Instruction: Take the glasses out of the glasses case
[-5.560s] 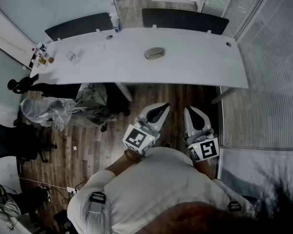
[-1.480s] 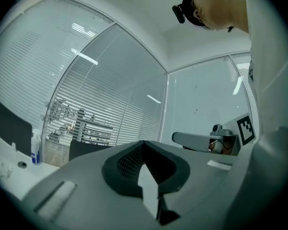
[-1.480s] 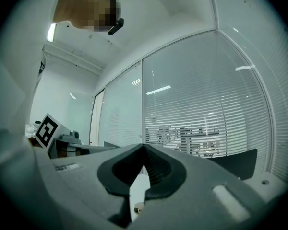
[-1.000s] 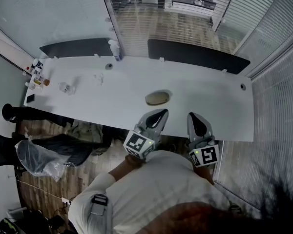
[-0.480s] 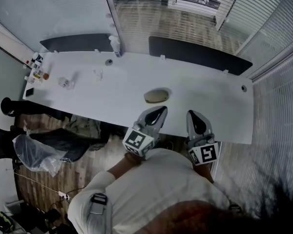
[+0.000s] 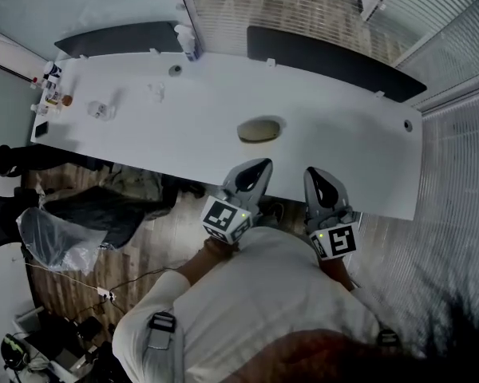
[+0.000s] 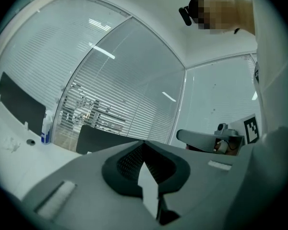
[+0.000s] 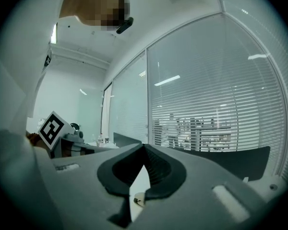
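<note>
Short of the glasses case, over the table's near edge: left claw and right claw, side by side. Both point level toward the case.

- Left claw: jaws pressed together, nothing between them.
- Right claw: the same, jaws together and empty.
- Neither touches the case. The left claw is the nearer one, almost in line with it. The right sits off to the case's right.

The case is a closed oval, grey-tan, lying flat and alone on the white table. There is bare table all round it. The glasses are presumably still inside, so nothing is out yet.

Handling, as judged:
- The case looks like a light hard shell and will likely skate on the smooth top if pushed from one side.
- Best to pin the lower half with one claw and lift the lid at the seam with the other.
- Seam and hinge side cannot be told from here.
- The glasses will be thin and fragile. Take them by the bridge or a folded arm near its hinge, never by the lenses, and grip gently.

Well left of the case: a crumpled clear scrap and small bottles at the table's end. Beyond the case: a bottle at the far edge.
</note>
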